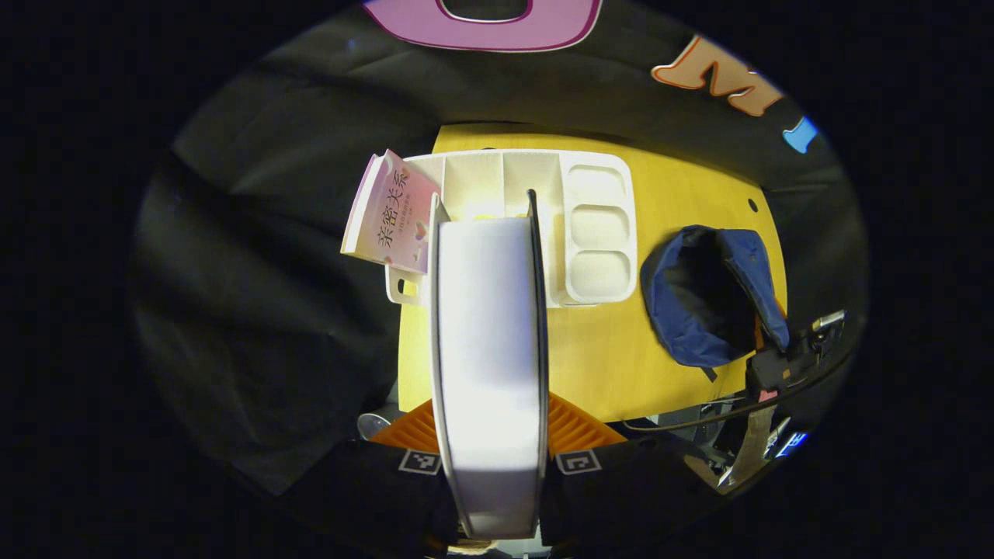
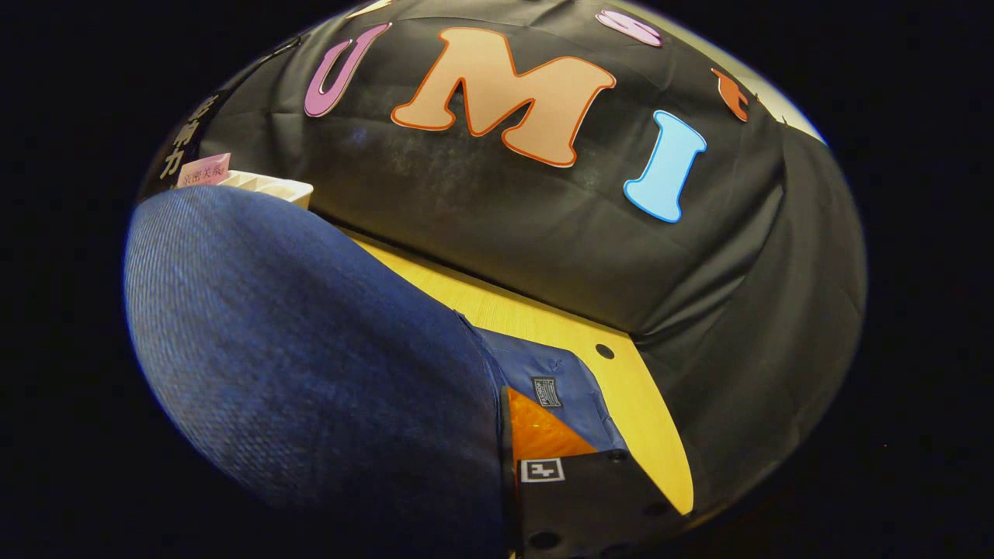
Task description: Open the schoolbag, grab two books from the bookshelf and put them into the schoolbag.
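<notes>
The schoolbag [image 2: 311, 373] is coarse-woven matt blue cloth with a smoother lining. Beside it, the counter [image 1: 613, 365] looks like pale smooth wood. On the counter, the white bookshelf [image 1: 594, 233] seems matt plastic; the pink book [image 1: 392, 213] has a glossy paper cover.

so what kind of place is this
Likely a staged recording booth set up as a study desk: a black cloth wall behind a small wooden table with a white bookshelf, a pink book and a blue schoolbag.
</notes>
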